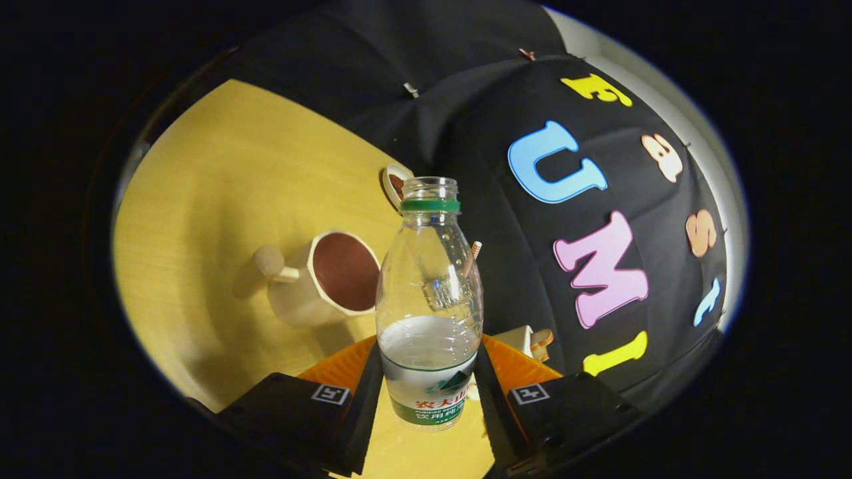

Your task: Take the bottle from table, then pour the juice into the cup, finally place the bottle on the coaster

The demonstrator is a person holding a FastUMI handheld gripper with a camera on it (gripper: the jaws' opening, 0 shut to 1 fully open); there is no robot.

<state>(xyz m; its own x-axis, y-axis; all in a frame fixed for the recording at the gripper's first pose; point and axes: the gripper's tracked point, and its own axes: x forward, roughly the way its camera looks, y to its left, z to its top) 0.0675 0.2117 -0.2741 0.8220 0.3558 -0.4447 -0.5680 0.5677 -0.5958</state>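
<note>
A clear plastic bottle [429, 306] with a green neck ring, no cap and a little liquid in its lower part stands between my fingers. My gripper [428, 386] is shut on the bottle's labelled lower body, one black finger pad [368, 392] pressing on each side. The whole scene looks tilted, so the bottle is held at a lean above the yellow table [219, 199]. A cream cup [333, 276] with a dark brown inside and a knobbed handle stands just beyond the bottle, to its left. A round cream coaster [395, 183] lies farther off, behind the bottle's mouth.
A small cream object [532, 341] shows just past the right finger, partly hidden by it. The black booth wall rises behind the table's far edge. Open yellow tabletop stretches to the left of the cup.
</note>
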